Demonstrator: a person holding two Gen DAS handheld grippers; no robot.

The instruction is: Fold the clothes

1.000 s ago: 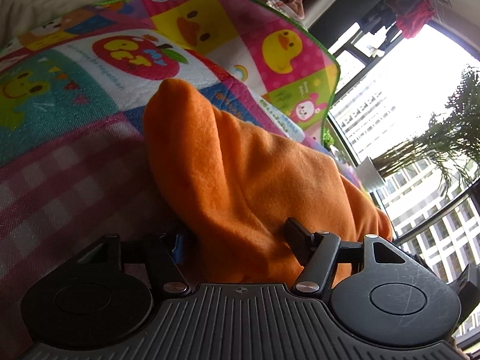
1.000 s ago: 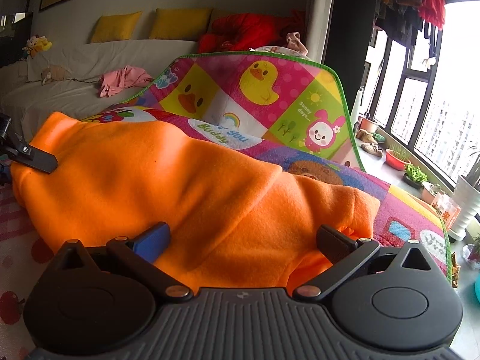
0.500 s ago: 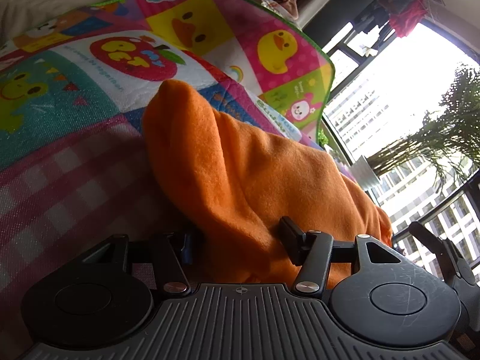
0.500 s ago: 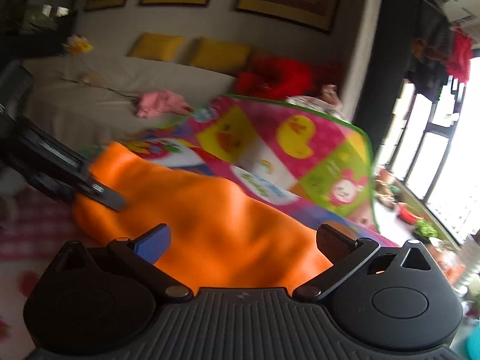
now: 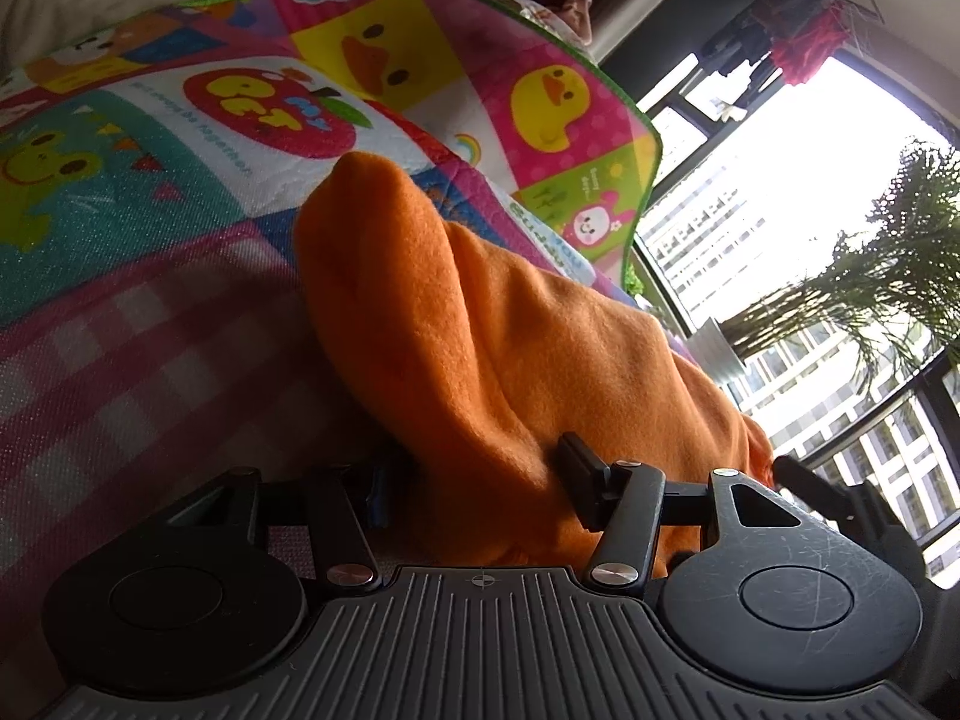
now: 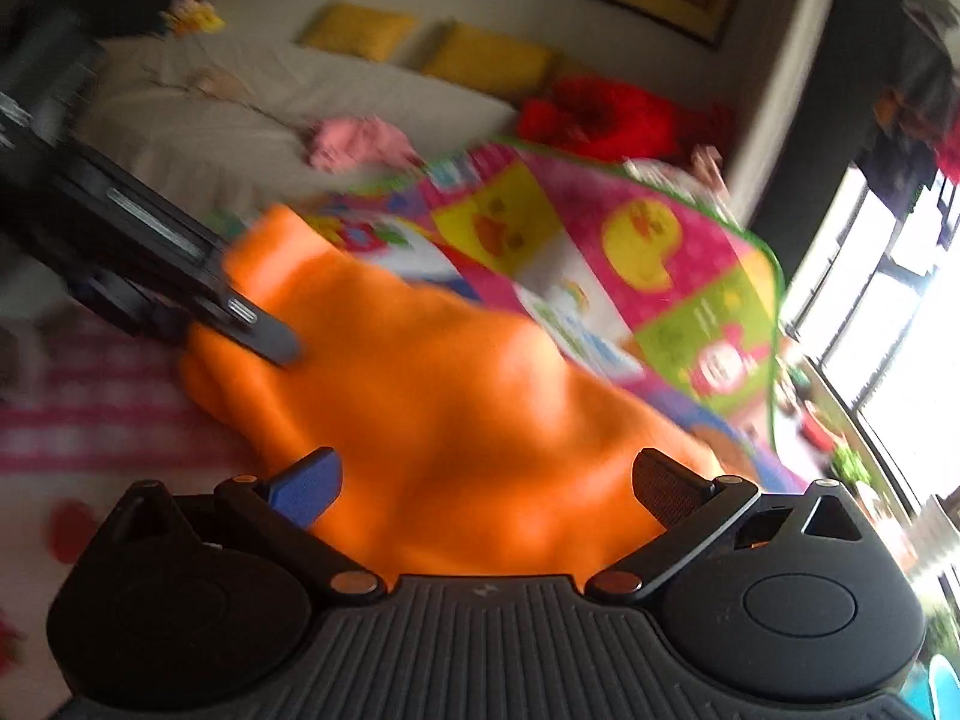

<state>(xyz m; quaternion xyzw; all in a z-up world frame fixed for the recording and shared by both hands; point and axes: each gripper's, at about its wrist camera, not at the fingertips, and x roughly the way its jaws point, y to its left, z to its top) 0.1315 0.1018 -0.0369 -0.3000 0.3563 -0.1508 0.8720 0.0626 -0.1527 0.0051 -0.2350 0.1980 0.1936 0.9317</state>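
Orange fleece garment [image 5: 480,330] lies bunched in a soft ridge on a bright patchwork play mat [image 5: 198,138], its folds running from the near edge away toward the mat's far right. In the left wrist view the left gripper [image 5: 474,474] is clenched on a thick fold of this fleece, the pads pressing into the cloth from both sides at the near end. In the right wrist view the same tool shows as a dark bar at the left, biting the garment's left end.

The right gripper [image 6: 486,480] stands released: its blue pad and its brown ribbed pad are wide apart, with the fleece spread between and under them, and neither pad pinches it. That view is blurred.

The mat carries duck, frog, apple and rabbit squares with a green border, and a pink checked panel on the near left. Beyond its far edge sits a pale sofa [image 6: 252,96] with yellow cushions [image 6: 486,60], a pink cloth [image 6: 360,141] and a red heap [image 6: 600,114]. At the right, tall windows [image 5: 798,222] show buildings and a potted palm [image 5: 888,276].
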